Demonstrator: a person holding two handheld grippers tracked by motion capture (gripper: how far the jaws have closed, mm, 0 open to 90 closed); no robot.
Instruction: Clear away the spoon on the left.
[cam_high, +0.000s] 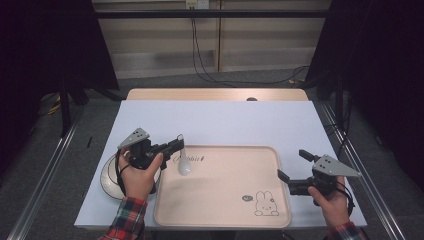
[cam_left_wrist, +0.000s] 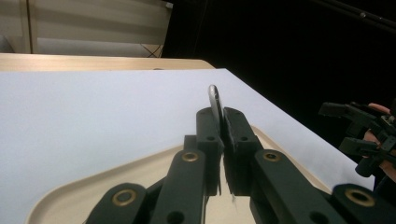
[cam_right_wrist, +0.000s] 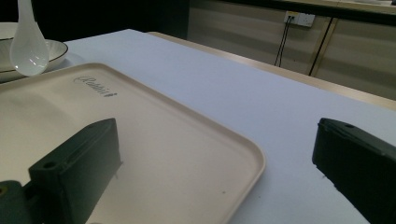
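Spoon aloft at the tray's left edge

My left gripper (cam_high: 176, 142) pinches the white spoon (cam_high: 183, 162), bowl hanging down over the tray (cam_high: 220, 217); right gripper (cam_high: 294, 164) gapes empty.

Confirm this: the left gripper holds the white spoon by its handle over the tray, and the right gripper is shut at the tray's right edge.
One thing is wrong: the right gripper is open, not shut. The right gripper view shows its jaws wide apart over the tray's edge. The rest stands: the left gripper holds the white spoon by its handle over the tray.
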